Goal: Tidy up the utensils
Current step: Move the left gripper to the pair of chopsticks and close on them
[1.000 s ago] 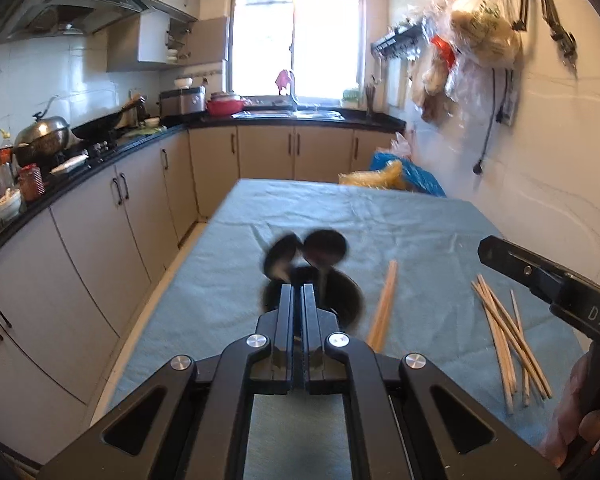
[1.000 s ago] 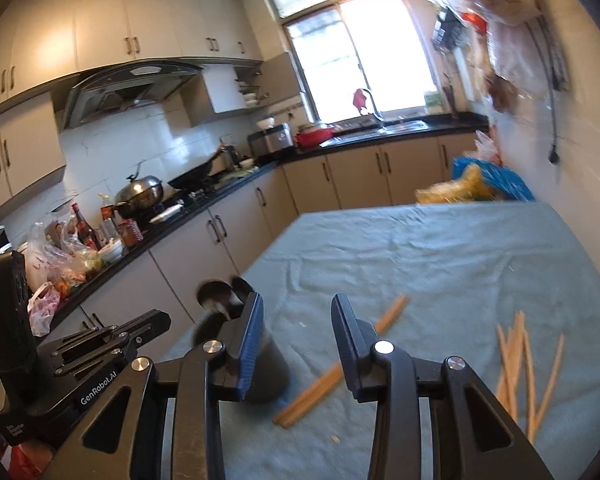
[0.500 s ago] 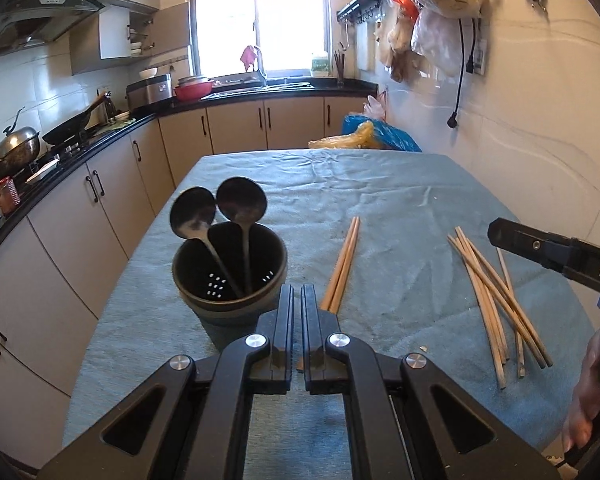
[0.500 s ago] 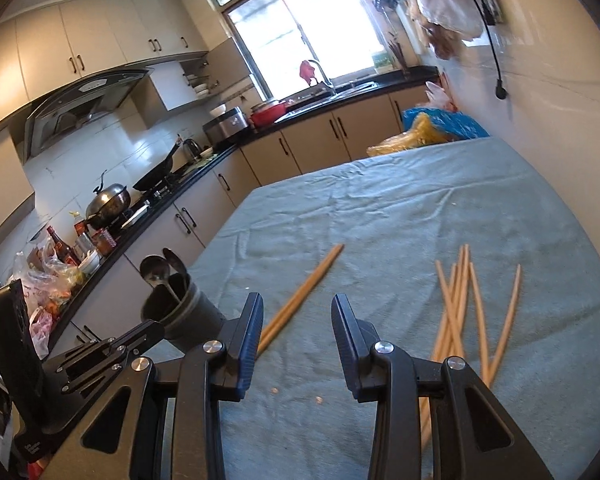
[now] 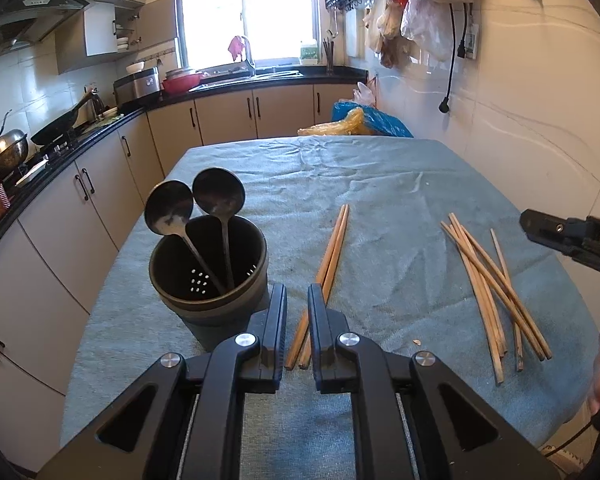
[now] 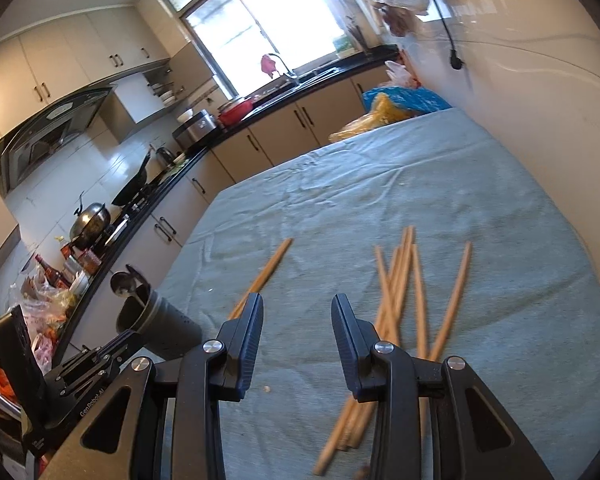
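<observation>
A dark utensil holder [image 5: 208, 280] stands on the teal table cloth [image 5: 380, 184] with two dark ladles [image 5: 216, 200] in it. It also shows in the right wrist view [image 6: 160, 320]. A pair of wooden chopsticks [image 5: 332, 248] lies just right of the holder; its near ends lie beyond my left gripper [image 5: 297, 294], which is slightly open and empty above the cloth. A loose pile of chopsticks [image 5: 488, 276] lies further right. My right gripper [image 6: 297, 308] is open and empty, with that pile [image 6: 404, 292] just right of its fingers.
Blue and yellow plastic bags [image 5: 360, 122] sit at the table's far end. The wall [image 5: 520, 100] runs along the right side. Kitchen cabinets and a counter with a wok and pots [image 5: 40, 136] run along the left, across an aisle.
My left gripper pulled back from the holder, shifted right and opened slightly. My right gripper moved right and down toward the chopstick pile, staying open.
</observation>
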Demonstrator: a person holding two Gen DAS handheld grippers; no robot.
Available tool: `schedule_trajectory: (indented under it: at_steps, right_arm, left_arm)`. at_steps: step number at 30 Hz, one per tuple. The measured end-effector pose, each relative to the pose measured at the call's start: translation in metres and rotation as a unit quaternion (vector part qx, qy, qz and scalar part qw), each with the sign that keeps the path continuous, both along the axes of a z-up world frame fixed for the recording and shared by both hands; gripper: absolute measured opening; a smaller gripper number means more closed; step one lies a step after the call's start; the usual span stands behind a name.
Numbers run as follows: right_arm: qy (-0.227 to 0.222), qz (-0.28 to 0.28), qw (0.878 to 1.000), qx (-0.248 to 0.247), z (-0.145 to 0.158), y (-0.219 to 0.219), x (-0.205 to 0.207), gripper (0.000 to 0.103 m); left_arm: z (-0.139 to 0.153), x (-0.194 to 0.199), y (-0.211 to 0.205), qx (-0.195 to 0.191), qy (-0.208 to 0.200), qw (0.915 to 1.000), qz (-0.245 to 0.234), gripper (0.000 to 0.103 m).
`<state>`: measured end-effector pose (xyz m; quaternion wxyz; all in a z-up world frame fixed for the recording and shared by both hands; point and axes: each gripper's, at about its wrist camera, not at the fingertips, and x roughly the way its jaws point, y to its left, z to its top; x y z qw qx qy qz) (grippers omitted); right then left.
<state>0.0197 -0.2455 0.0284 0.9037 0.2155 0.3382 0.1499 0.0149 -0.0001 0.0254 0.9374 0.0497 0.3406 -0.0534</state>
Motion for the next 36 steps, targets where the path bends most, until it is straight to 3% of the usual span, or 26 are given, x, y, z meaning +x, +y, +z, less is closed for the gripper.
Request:
schedule_trajectory:
  at_steps: [8,12,15,18,21,28,32,36]
  right_arm:
    - [0.010,-0.027,0.999,0.015,-0.003,-0.031,-0.003,0.039]
    - [0.009,-0.035,0.999,0.020,-0.004,-0.043,-0.007,0.039]
    - [0.008,-0.039,0.999,0.027,-0.007,-0.051,-0.010,0.040]
    - [0.013,-0.044,0.998,0.034,-0.013,-0.060,-0.013,0.040]
    - [0.017,-0.049,0.998,0.039,-0.018,-0.070,-0.016,0.040]
    - [0.022,-0.063,0.996,0.056,-0.026,-0.090,-0.019,0.040]
    - [0.024,-0.065,0.996,0.064,-0.030,-0.095,-0.020,0.041]
    - [0.024,-0.067,0.995,0.066,-0.032,-0.096,-0.021,0.041]
  left_arm:
    - [-0.009,0.038,-0.028,-0.018,0.082,0.9958,-0.037,0.016]
    - [-0.014,0.068,-0.062,0.011,0.114,0.9929,-0.034,0.020]
    - [-0.023,0.102,-0.079,0.039,0.127,0.9912,-0.002,0.033]
    - [-0.030,0.135,-0.085,0.058,0.137,0.9883,0.035,0.034]
    - [-0.039,0.162,-0.086,0.084,0.138,0.9851,0.060,0.047]
    - [-0.066,0.185,-0.076,0.096,0.173,0.9761,0.091,0.048]
    - [-0.075,0.180,-0.074,0.061,0.200,0.9747,0.079,0.048]
    - [-0.072,0.156,-0.088,0.011,0.225,0.9737,0.036,0.048]
